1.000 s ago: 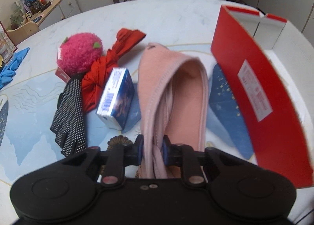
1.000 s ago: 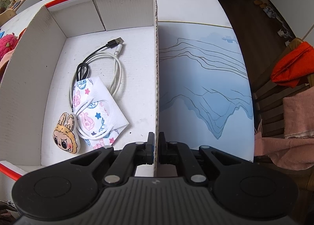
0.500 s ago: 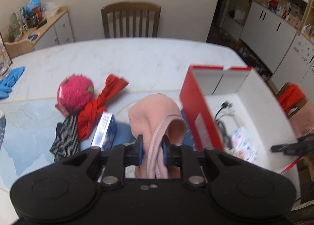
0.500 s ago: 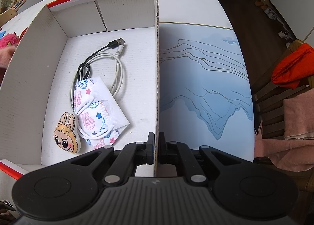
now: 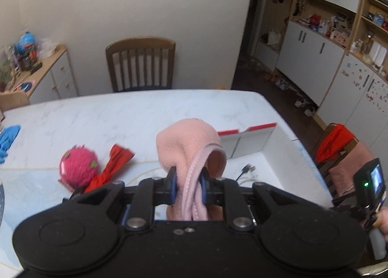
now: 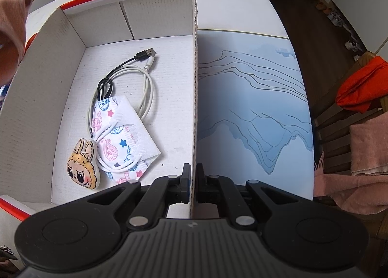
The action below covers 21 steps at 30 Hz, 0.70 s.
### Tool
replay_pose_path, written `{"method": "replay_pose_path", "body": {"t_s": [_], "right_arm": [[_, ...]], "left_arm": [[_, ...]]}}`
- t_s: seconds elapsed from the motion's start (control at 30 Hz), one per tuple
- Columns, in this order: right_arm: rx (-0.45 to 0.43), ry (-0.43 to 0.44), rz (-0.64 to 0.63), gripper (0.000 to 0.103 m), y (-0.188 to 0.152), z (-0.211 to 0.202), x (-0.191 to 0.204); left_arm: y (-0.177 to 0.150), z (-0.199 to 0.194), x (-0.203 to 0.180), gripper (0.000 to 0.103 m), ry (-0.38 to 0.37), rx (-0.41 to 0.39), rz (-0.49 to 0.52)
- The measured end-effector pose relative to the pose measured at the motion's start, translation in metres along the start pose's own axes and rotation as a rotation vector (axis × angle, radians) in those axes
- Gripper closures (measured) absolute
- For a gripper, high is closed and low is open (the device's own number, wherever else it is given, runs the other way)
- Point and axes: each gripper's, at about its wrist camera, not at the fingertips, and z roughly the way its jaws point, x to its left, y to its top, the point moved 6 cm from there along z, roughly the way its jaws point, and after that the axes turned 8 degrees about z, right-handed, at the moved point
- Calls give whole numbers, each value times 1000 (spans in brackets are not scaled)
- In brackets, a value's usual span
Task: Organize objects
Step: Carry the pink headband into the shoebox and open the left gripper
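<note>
My left gripper is shut on a pink fleece cloth and holds it high above the table, beside the left wall of the red and white cardboard box. The cloth's end shows at the top left of the right wrist view. My right gripper is shut on the box's right wall. Inside the box lie a coiled cable, a patterned face mask and a small bunny-eared plush face.
On the marble table left of the box lie a pink fuzzy ball, a red cloth and a blue glove. A wooden chair stands behind the table. Another chair with orange and pink cloths stands at the right.
My left gripper has lifted the pink cloth off the table and carried it up and right toward the box. My right gripper has kept its hold on the box wall.
</note>
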Motion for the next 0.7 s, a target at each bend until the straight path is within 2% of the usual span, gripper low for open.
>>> {"method": "replay_pose_path", "body": {"t_s": [0.33,0.6,0.7], "right_arm": [[0,-3,1,100,0,0,0],[0,-5,-6,100,-2,-1,2],[-1,-7,-12,100,-2,-1,3]], "left_arm": [[32,9,-51,87,-78,-45,115],[30,46,-106,87,-159,-4,212],[24,62,-117,87,-168,20,239]]}}
